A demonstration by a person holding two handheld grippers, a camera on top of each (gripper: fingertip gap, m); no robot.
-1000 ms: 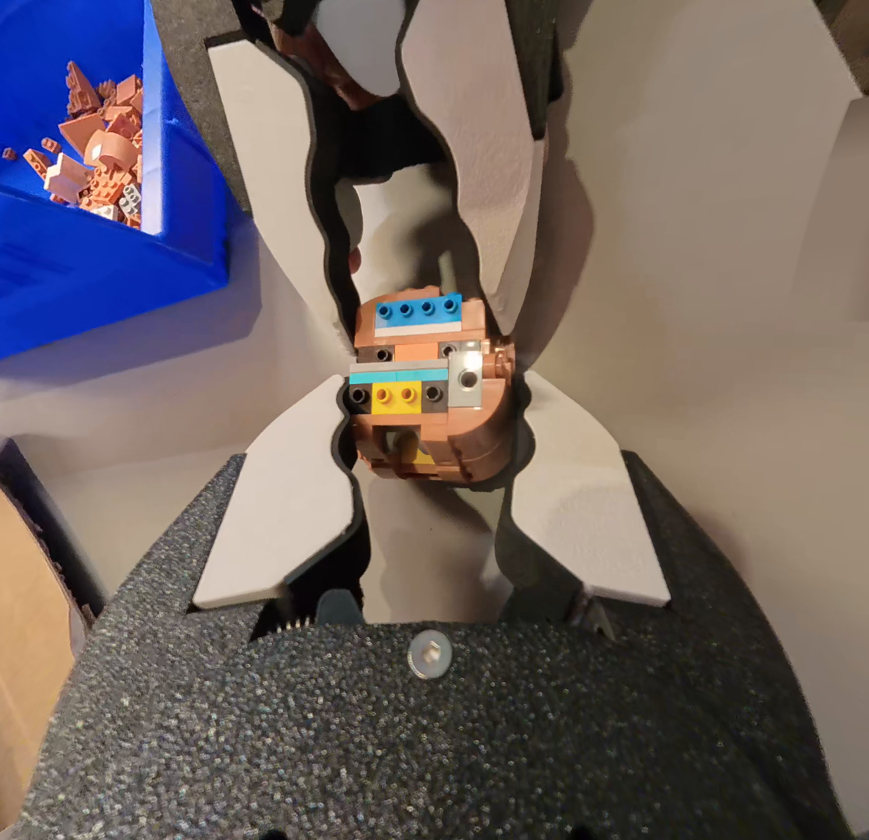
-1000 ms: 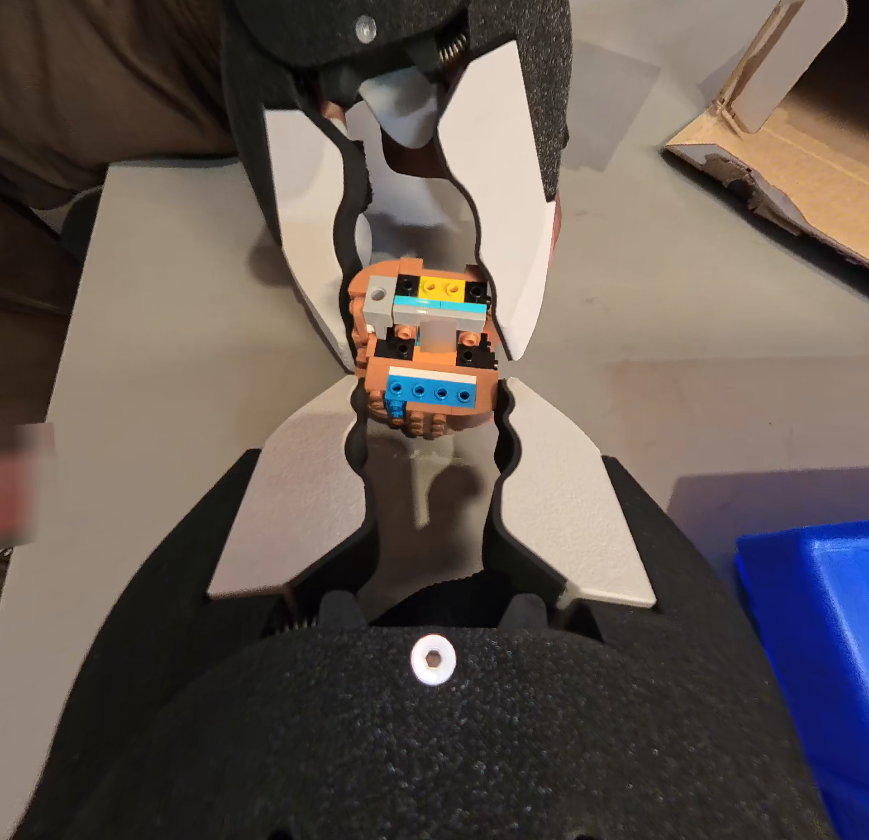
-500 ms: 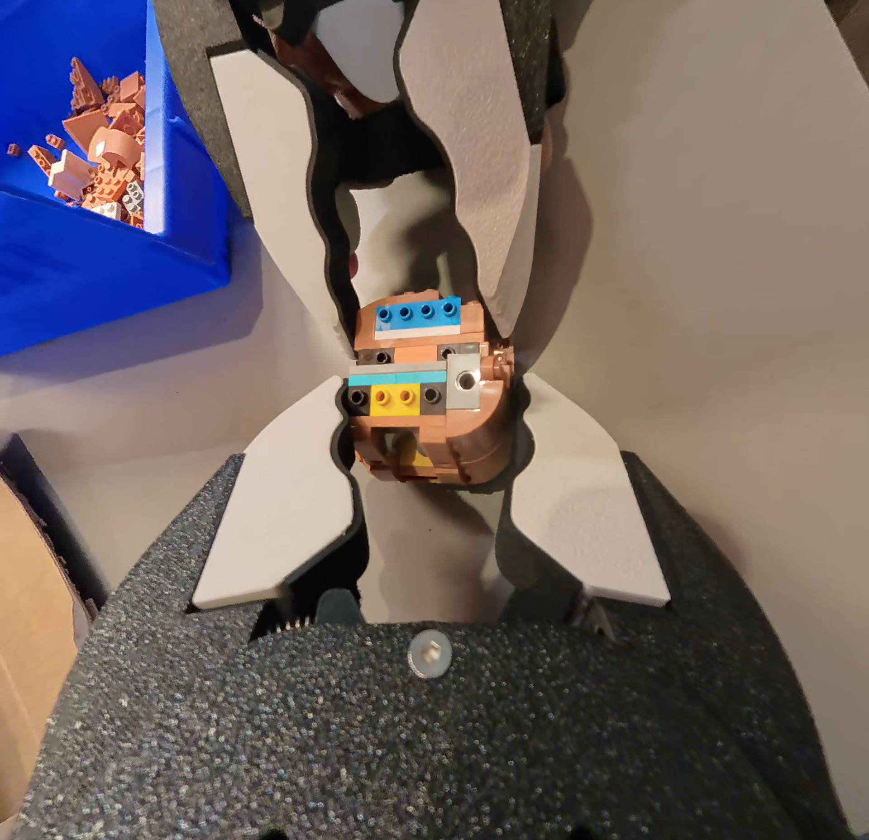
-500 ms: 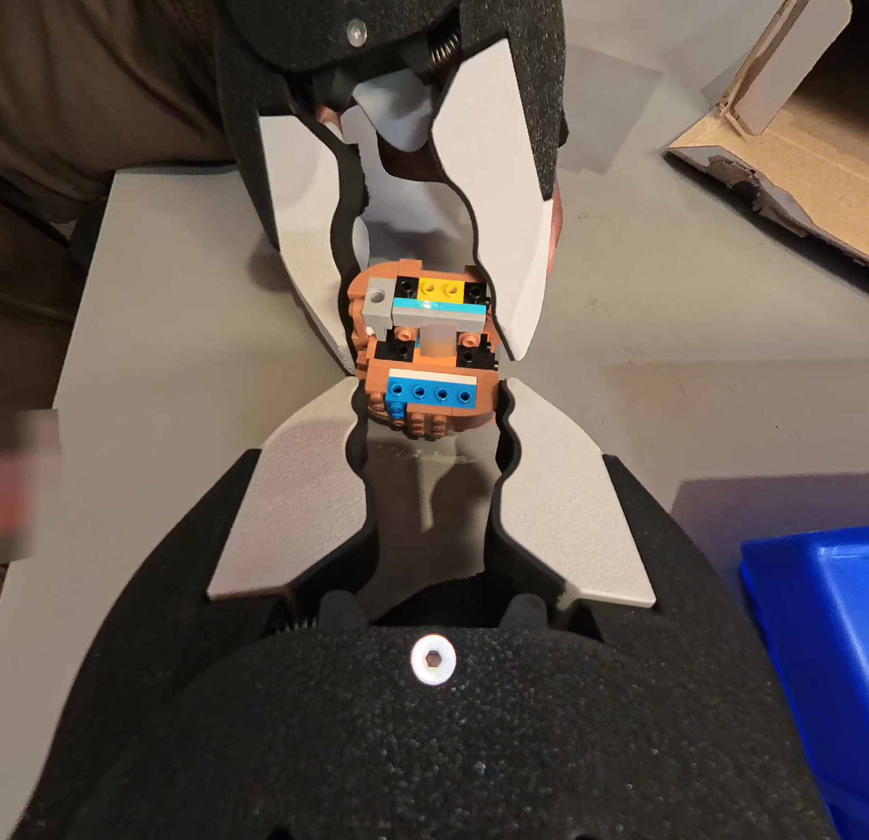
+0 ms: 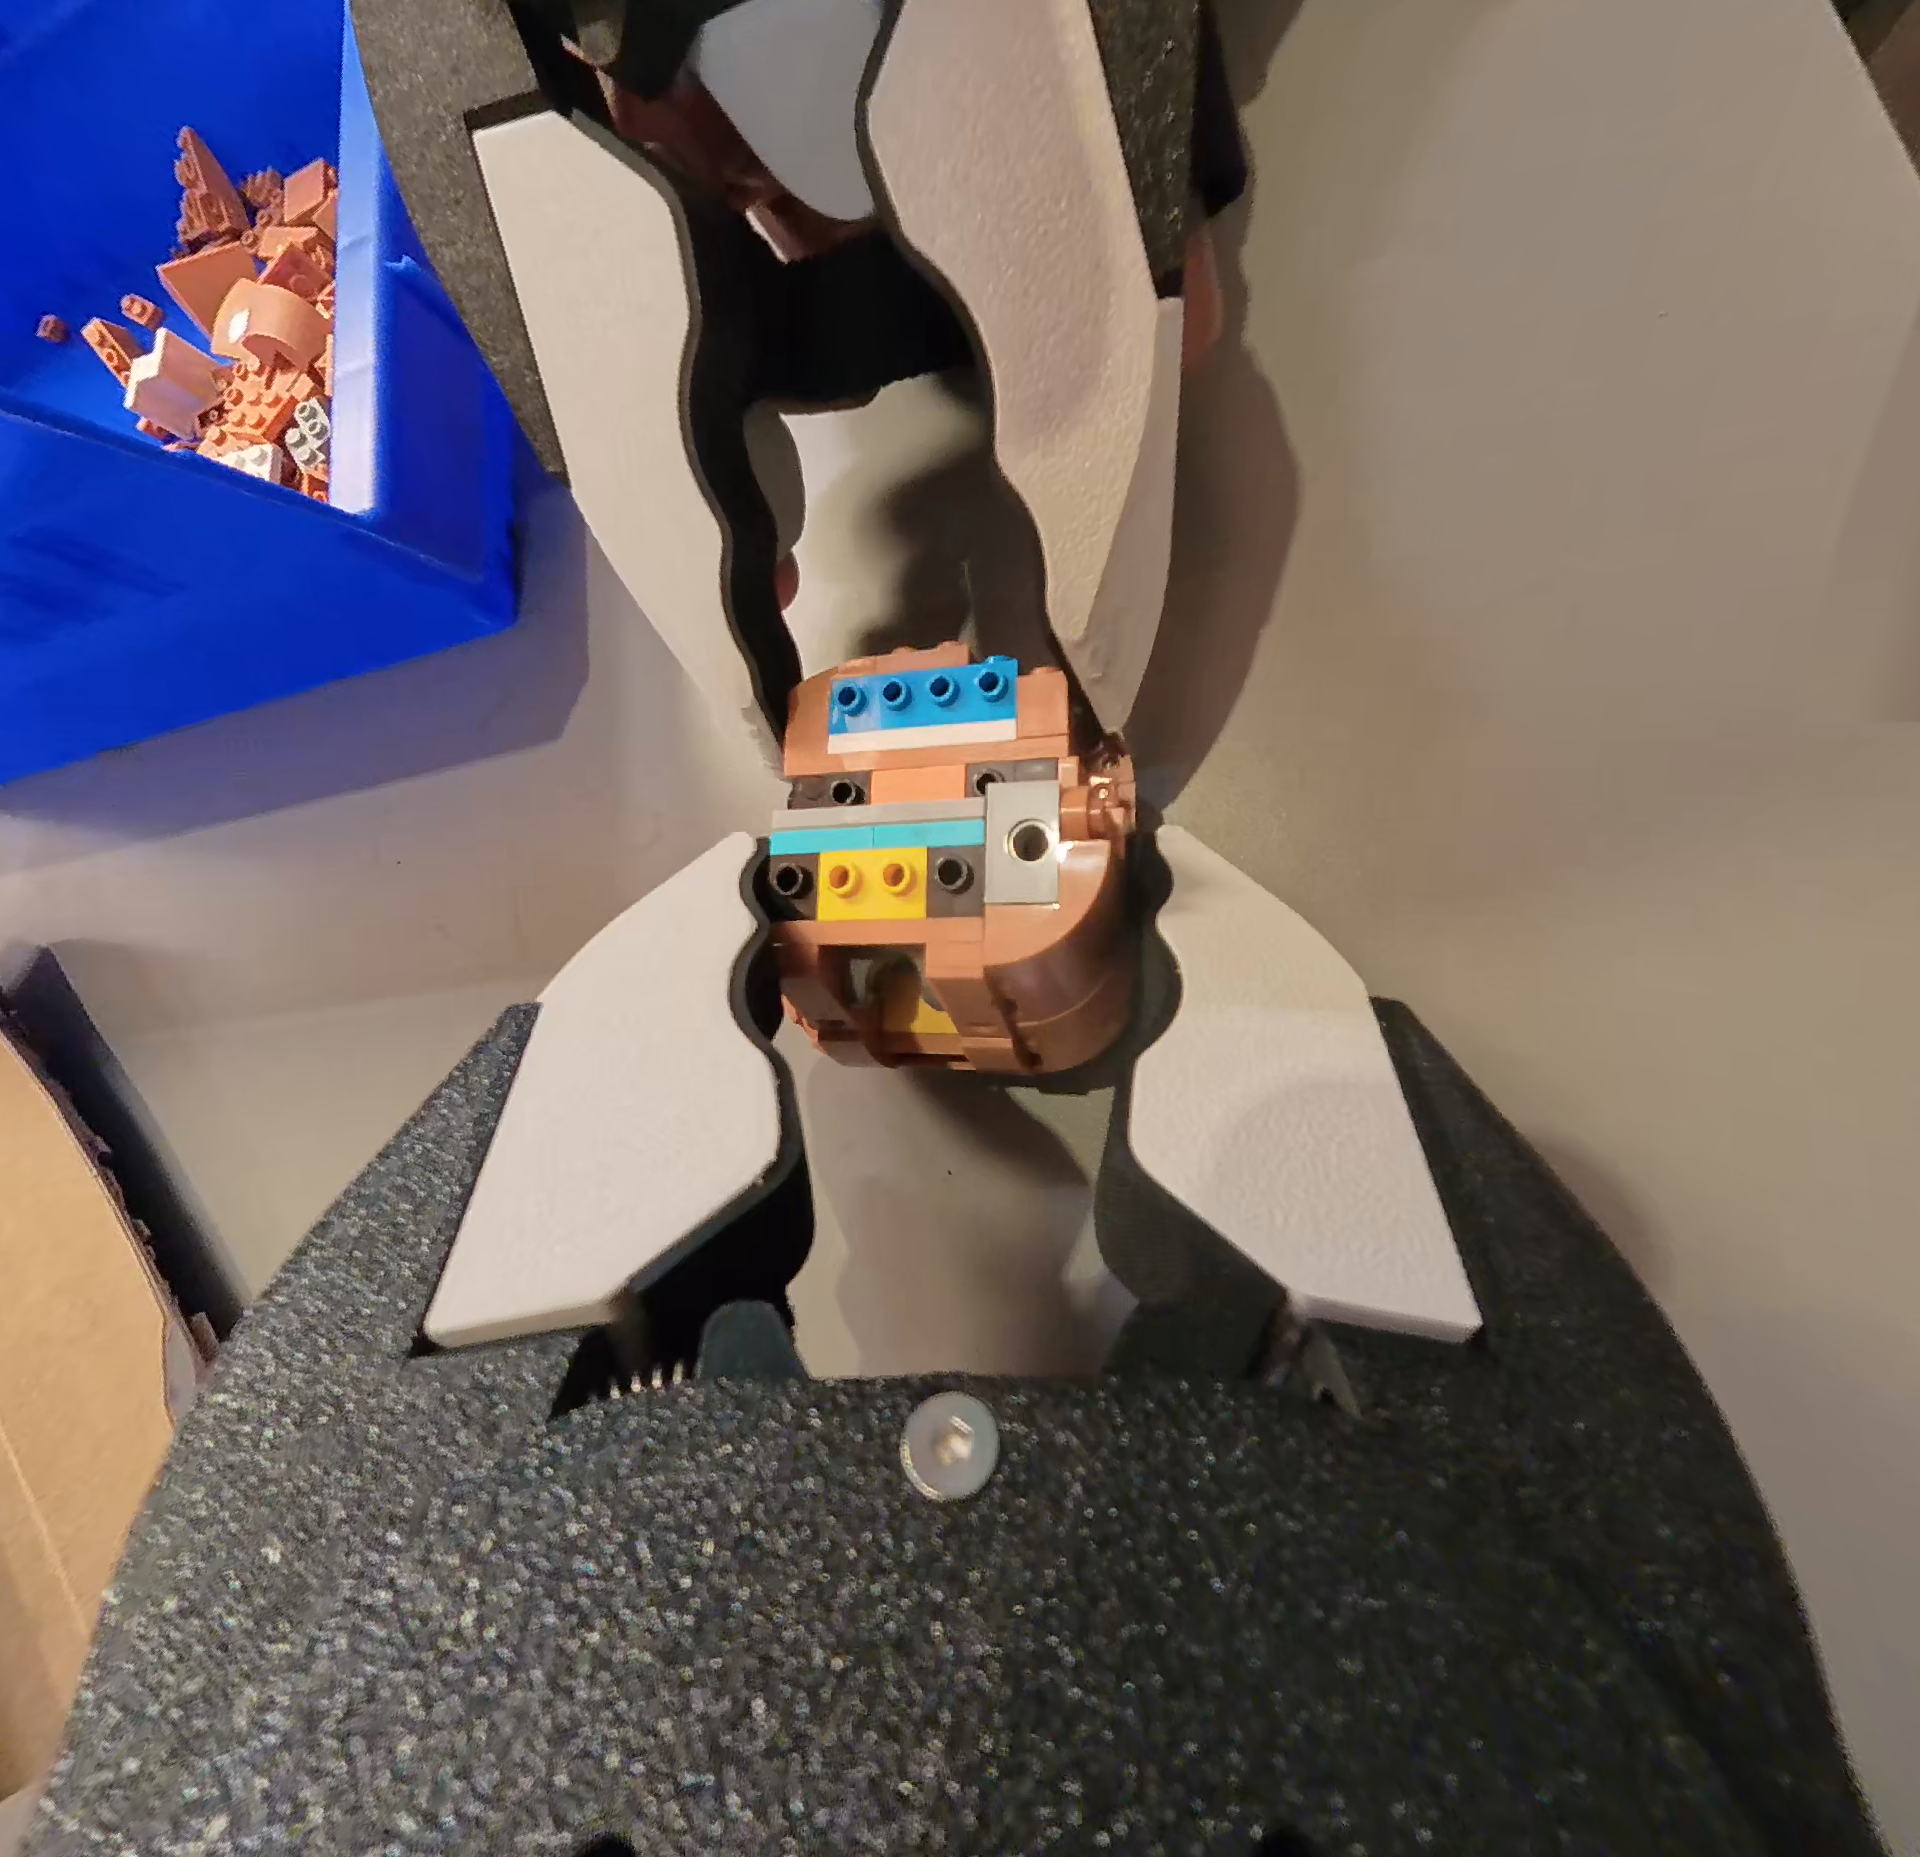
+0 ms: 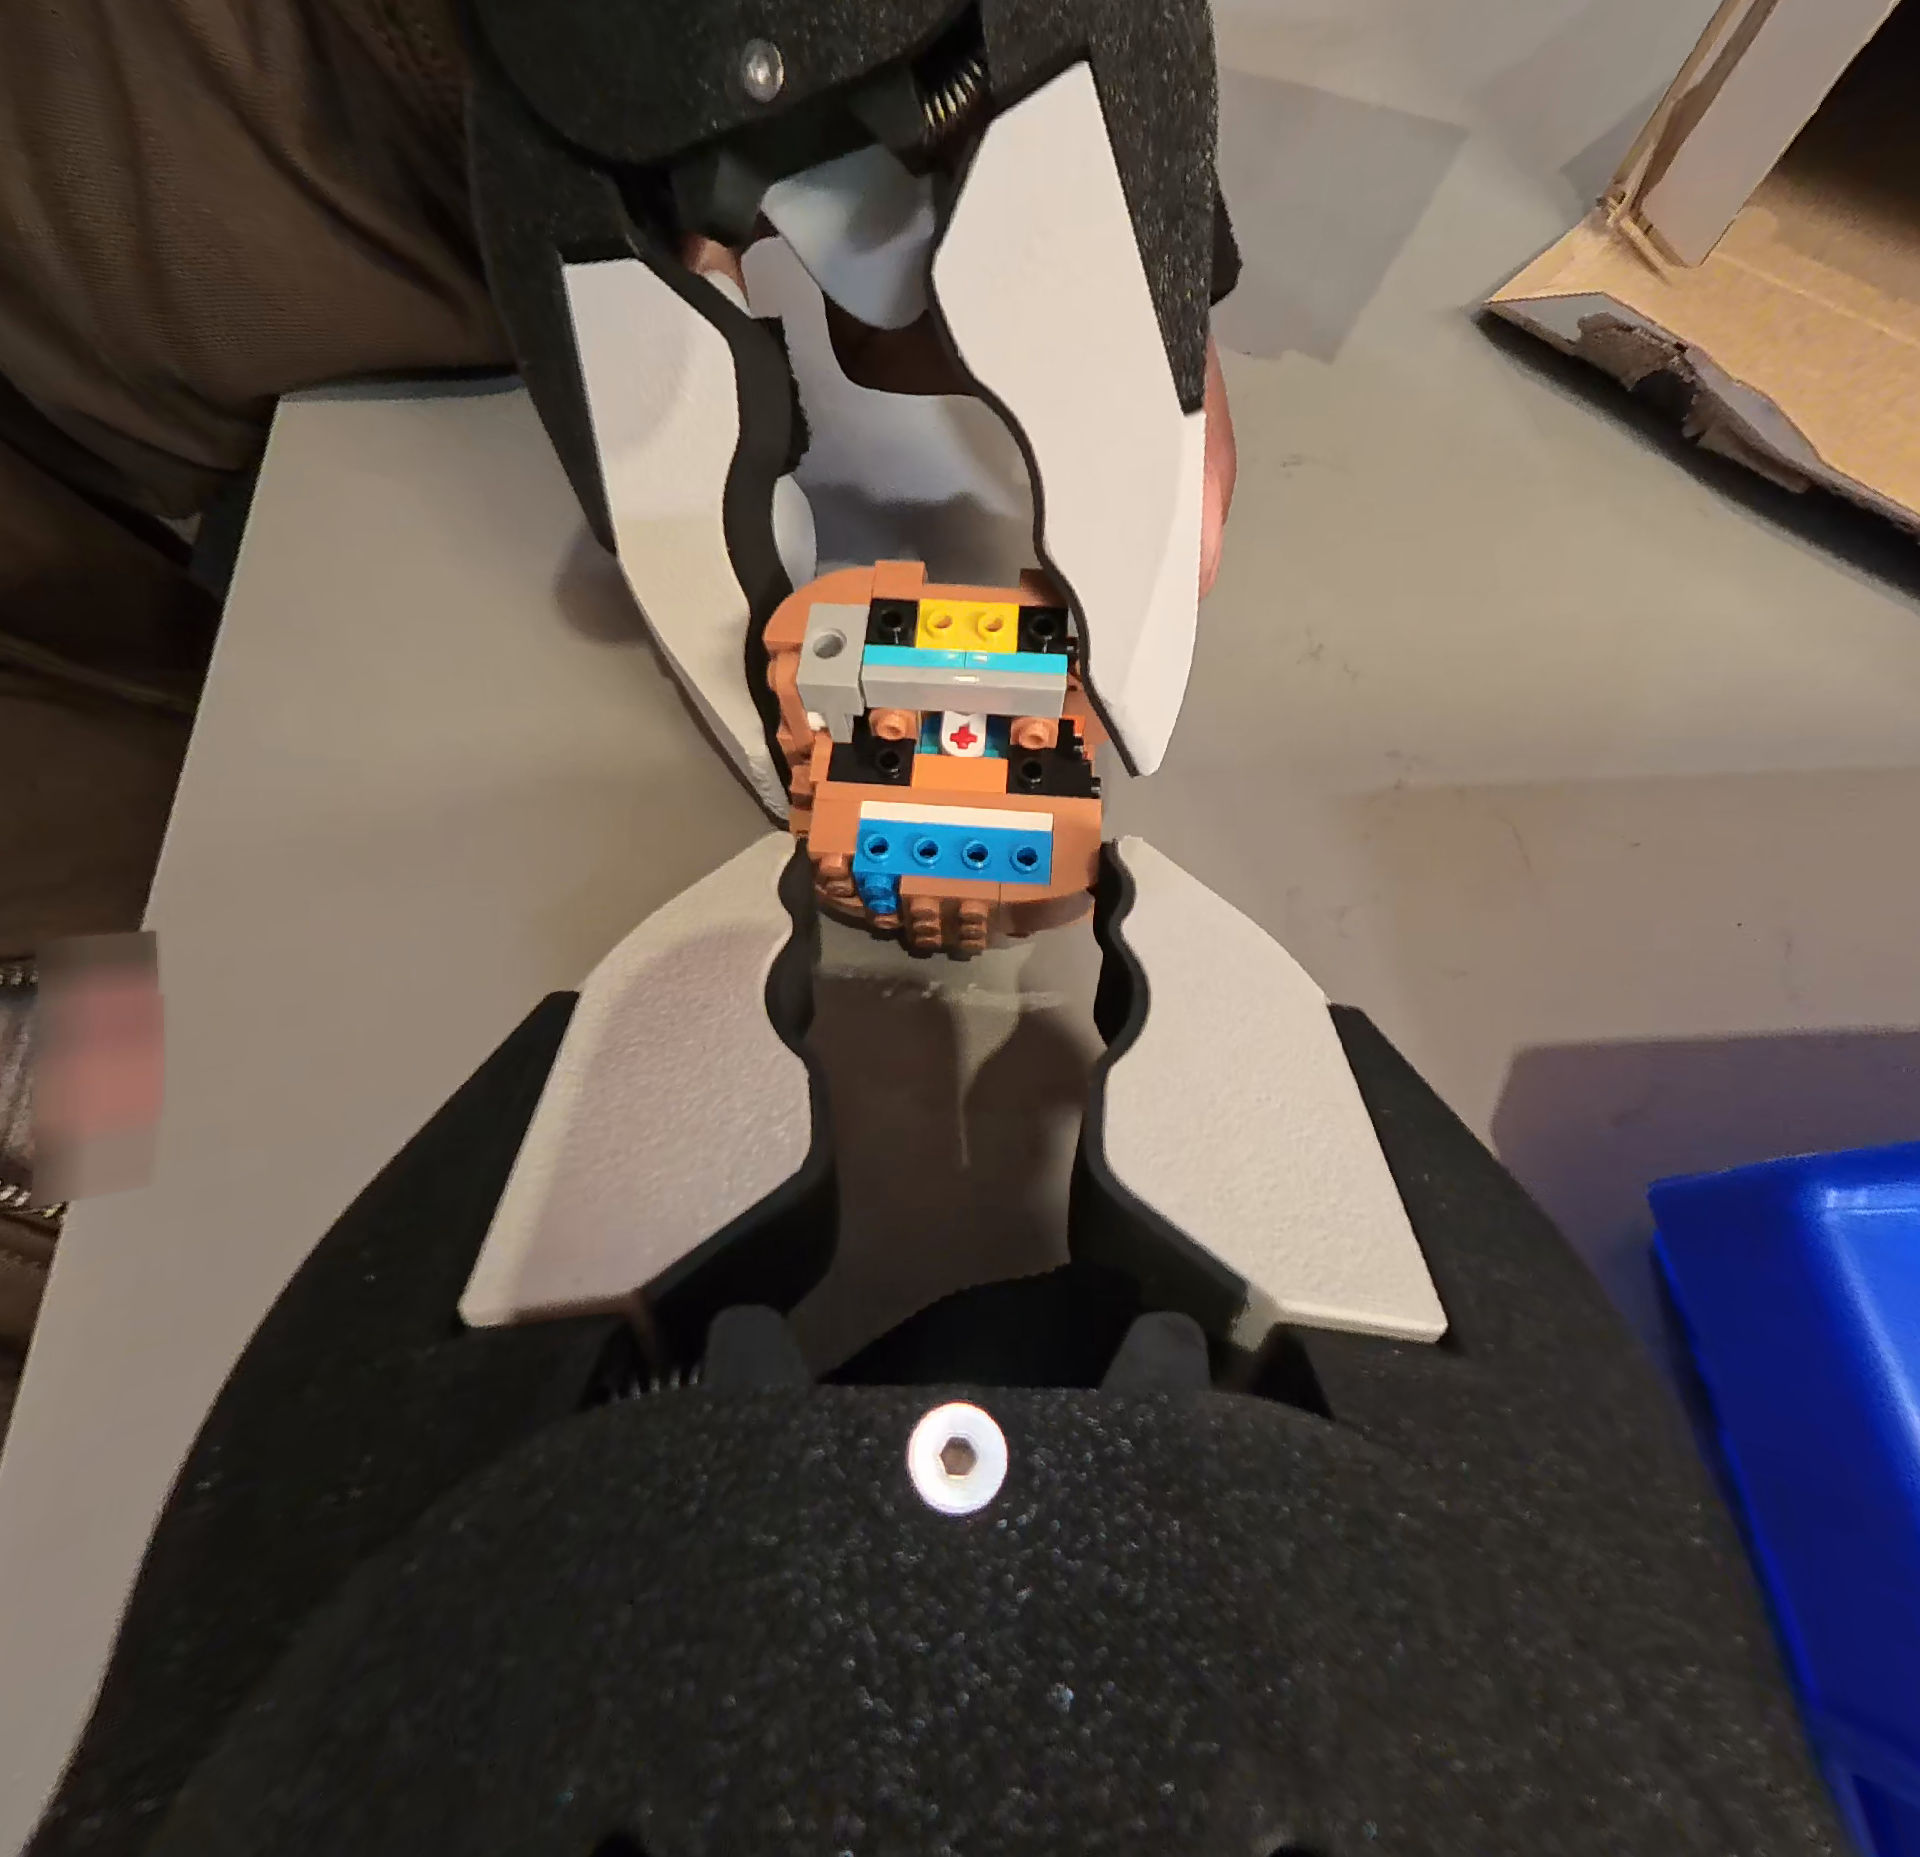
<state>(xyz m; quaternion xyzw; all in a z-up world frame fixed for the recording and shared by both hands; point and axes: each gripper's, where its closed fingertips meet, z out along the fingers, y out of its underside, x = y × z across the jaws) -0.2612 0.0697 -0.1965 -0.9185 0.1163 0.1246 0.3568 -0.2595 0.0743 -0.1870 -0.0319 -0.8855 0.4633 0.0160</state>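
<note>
A small brown brick model [image 5: 1060, 986] with blue, yellow, teal, grey and black bricks hangs just above the pale table [image 5: 1558, 872]. My left gripper [image 5: 951, 872] is shut on its near half. My right gripper [image 5: 951, 721] comes in from the opposite side and is shut on the far half, which carries the blue stud strip. In the right wrist view the right gripper [image 6: 951, 862] clamps the blue-strip half of the model [image 6: 935, 768] and the left gripper [image 6: 956, 789] clamps the yellow-brick half. A narrow gap between the halves shows a small white tile with a red mark [image 6: 961, 735].
A blue bin [image 5: 260, 602] with several loose brown bricks [image 5: 239, 342] stands at the left; it also shows in the right wrist view [image 6: 1808, 1444]. An open cardboard box [image 6: 1766, 301] lies on the table [image 6: 416, 664]. A person in brown clothing [image 6: 208, 197] sits at the table's edge. Only a small space, under 4 cm, lies between the two pairs of fingers.
The two halves of the model have come slightly apart, opening a gap that shows a white tile with a red mark. Both grippers stay clamped and have barely shifted.
</note>
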